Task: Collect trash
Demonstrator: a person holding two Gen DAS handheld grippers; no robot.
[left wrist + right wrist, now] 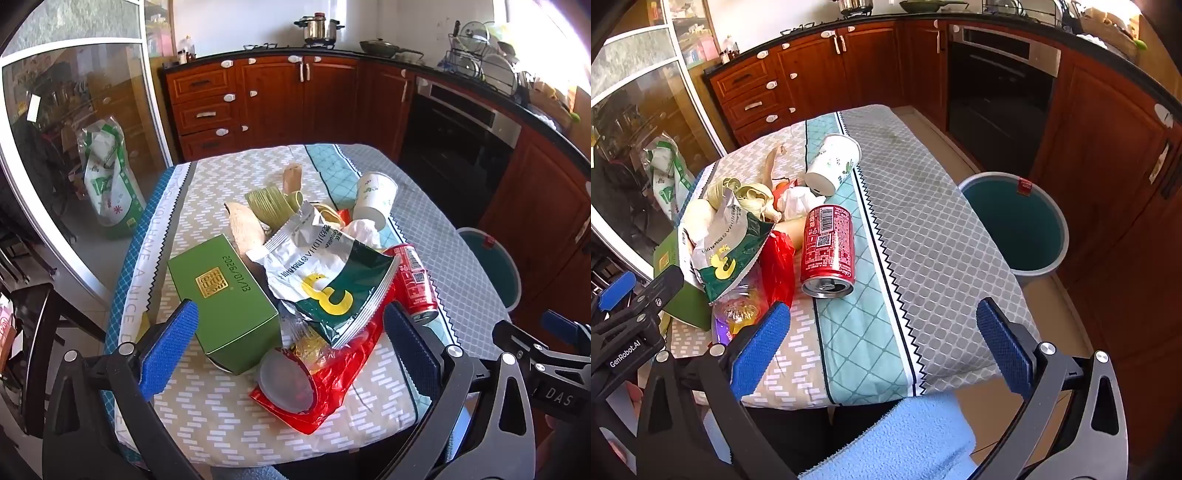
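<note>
A heap of trash lies on the cloth-covered table (207,406): a green box (221,299), a crumpled green-and-white snack bag (325,273), a red plastic wrapper (332,387) with a clear lid, a red can (829,251) on its side, a tipped white paper cup (833,162) and a crumpled tissue (796,199). My left gripper (291,343) hovers open over the near end of the heap, with the box corner and wrapper below it. Above bare cloth near the table's front edge, my right gripper (882,339) is open, and the can is just beyond it.
A teal bin (1015,225) stands on the floor right of the table. Wooden cabinets (280,96) and an oven (997,85) line the back. A glass door (74,147) is at left, with a green-and-white bag behind it. A light blue sleeve (905,435) shows below.
</note>
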